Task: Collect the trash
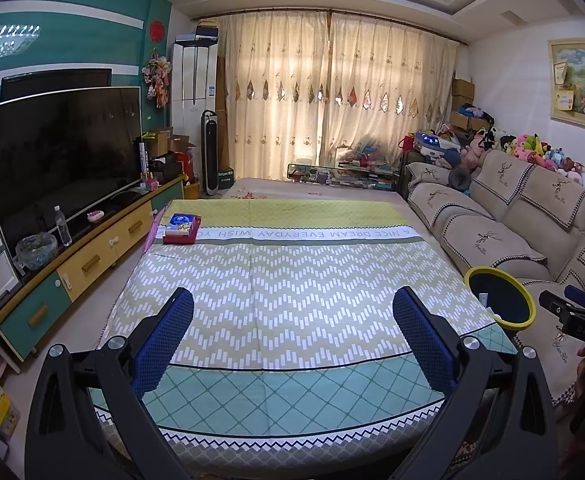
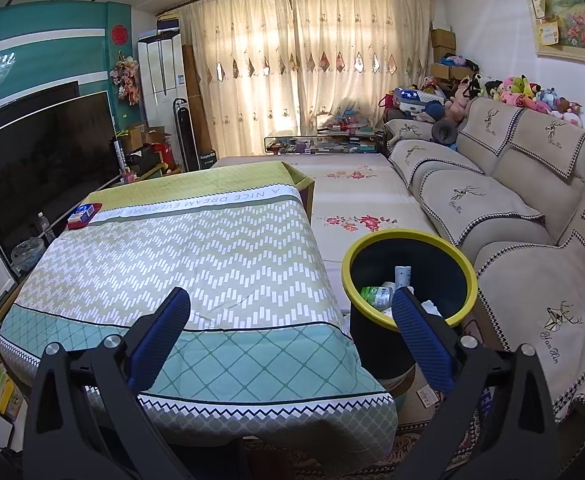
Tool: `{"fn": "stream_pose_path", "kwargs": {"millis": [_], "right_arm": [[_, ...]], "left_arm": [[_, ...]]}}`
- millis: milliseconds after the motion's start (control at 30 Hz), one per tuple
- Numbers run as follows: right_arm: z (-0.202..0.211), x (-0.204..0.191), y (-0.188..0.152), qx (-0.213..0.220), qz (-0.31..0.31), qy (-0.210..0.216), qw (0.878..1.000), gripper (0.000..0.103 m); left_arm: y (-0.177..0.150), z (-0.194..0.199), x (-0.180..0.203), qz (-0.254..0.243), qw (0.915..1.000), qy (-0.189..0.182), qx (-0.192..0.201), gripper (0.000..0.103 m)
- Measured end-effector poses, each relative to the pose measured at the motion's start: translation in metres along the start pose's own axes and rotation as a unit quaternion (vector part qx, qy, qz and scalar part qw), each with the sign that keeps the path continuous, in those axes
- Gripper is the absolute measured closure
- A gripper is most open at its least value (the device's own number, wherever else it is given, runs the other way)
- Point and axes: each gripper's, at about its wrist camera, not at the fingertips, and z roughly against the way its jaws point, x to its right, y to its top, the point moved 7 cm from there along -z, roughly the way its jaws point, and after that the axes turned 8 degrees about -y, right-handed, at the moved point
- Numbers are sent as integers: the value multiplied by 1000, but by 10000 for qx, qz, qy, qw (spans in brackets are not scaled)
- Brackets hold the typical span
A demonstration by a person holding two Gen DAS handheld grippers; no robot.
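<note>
A black trash bin with a yellow rim (image 2: pixel 408 276) stands between the table and the sofa; inside lie a green-labelled bottle (image 2: pixel 376 294), a paper strip and white crumpled pieces. It also shows in the left wrist view (image 1: pixel 498 300) at the table's right edge. My left gripper (image 1: pixel 292 320) is open and empty above the patterned tablecloth (image 1: pixel 292 280). My right gripper (image 2: pixel 290 316) is open and empty, its right finger (image 2: pixel 424 340) in front of the bin's near rim. The right gripper's body shows at the right edge of the left wrist view (image 1: pixel 572 316).
A red tray with a blue-white box (image 1: pixel 181 229) sits at the table's far left corner. A TV (image 1: pixel 60 160) on a low cabinet with a water bottle (image 1: pixel 63 225) stands left. A beige sofa (image 2: pixel 512 208) runs along the right. A flowered mattress (image 2: pixel 352 208) lies beyond the bin.
</note>
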Motion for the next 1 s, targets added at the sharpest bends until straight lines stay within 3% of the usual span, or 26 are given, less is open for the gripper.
{"fn": "stream_pose_path", "kwargs": {"millis": [1000], "right_arm": [[-1, -2, 0, -22, -30, -2, 10000, 7]], "left_arm": [[-3, -3, 1, -35, 10000, -24, -52, 5]]}}
